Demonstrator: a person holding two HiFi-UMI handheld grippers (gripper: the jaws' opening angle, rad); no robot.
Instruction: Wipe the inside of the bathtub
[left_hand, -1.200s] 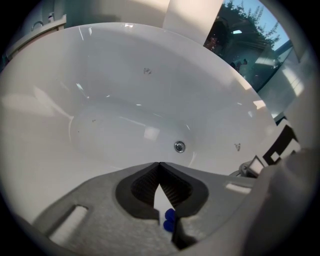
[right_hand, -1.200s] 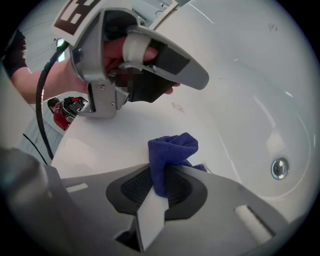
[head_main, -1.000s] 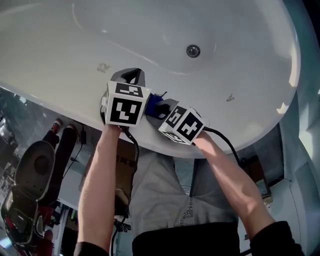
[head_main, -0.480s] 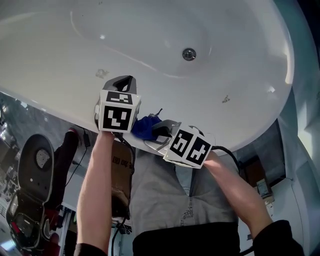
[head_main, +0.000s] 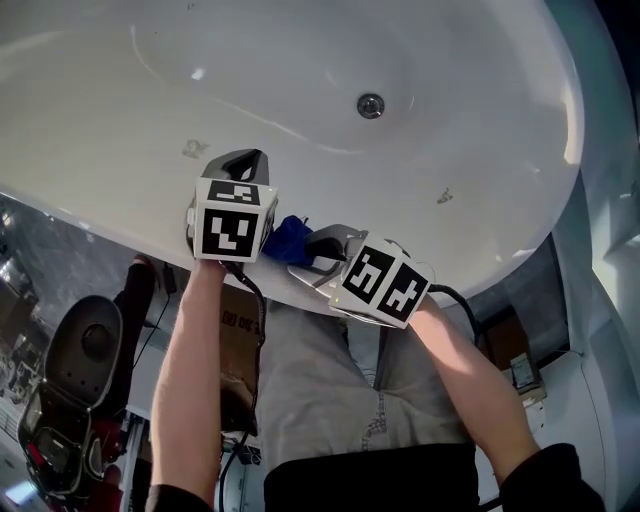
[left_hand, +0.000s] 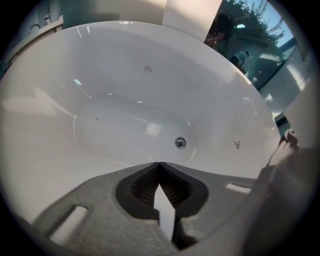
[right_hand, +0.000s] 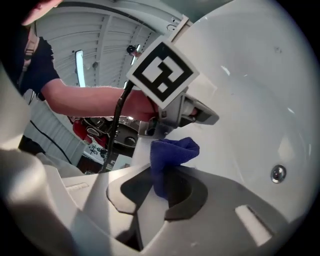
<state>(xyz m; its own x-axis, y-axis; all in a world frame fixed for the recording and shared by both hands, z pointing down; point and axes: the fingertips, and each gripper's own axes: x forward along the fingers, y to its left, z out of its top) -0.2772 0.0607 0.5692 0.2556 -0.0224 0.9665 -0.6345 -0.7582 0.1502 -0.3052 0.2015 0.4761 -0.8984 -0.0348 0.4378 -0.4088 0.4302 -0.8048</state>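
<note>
- Blue cloth (right_hand: 172, 152) sits pinched in my right gripper (right_hand: 155, 169). The jaws are clamped on its lower folds, and a bunched end sticks up past the tips.
- I hold that gripper over the near rim of the bathtub (head_main: 300, 60), just beside my left gripper (left_hand: 159, 166). The left jaws are pressed together on nothing and point down into the basin.
- As far as I can tell, the cloth hangs at the rim, close to me, and touches no part of the inner surface.
- I judge the wiping barely begun, if at all. Two small dark marks (head_main: 196, 149) show on the inner wall, one toward each side, and I see no cloth anywhere near the drain (head_main: 371, 104).
- What I have left is nearly everything: bring the cloth down inside, then sweep the walls, both marks and the floor round the drain.
</note>
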